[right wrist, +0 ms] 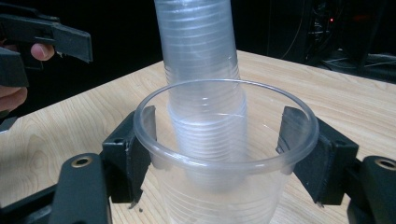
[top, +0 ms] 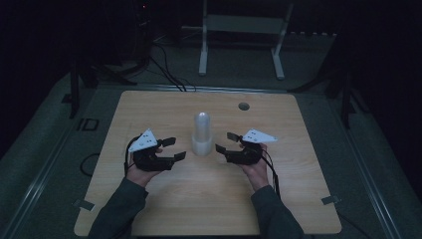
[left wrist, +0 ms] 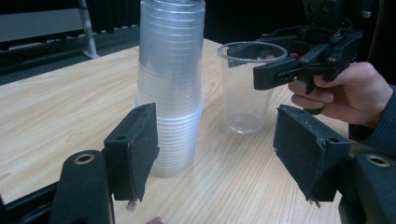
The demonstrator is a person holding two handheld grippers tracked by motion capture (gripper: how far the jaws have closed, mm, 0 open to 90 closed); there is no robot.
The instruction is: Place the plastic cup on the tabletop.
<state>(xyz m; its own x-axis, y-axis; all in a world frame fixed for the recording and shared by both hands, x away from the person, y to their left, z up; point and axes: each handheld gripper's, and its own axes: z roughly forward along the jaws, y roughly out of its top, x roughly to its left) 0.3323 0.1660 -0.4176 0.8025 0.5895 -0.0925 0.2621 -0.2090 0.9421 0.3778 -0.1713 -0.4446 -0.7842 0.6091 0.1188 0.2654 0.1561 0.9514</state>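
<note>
right tongs (right wrist: 224, 154): clamped on single cup (right wrist: 219, 186), off stack (right wrist: 201, 70) | left tongs (left wrist: 215, 154): apart, empty | left: more cups

Looked like a dim lab or recording studio: bare wooden table (top: 149, 209) on grey carpet (top: 54, 124), black stands (top: 74, 84) and loose cables (top: 166, 69) beyond the left claw (top: 174, 148), a white metal frame (top: 241, 30) farther back against black walls.
</note>
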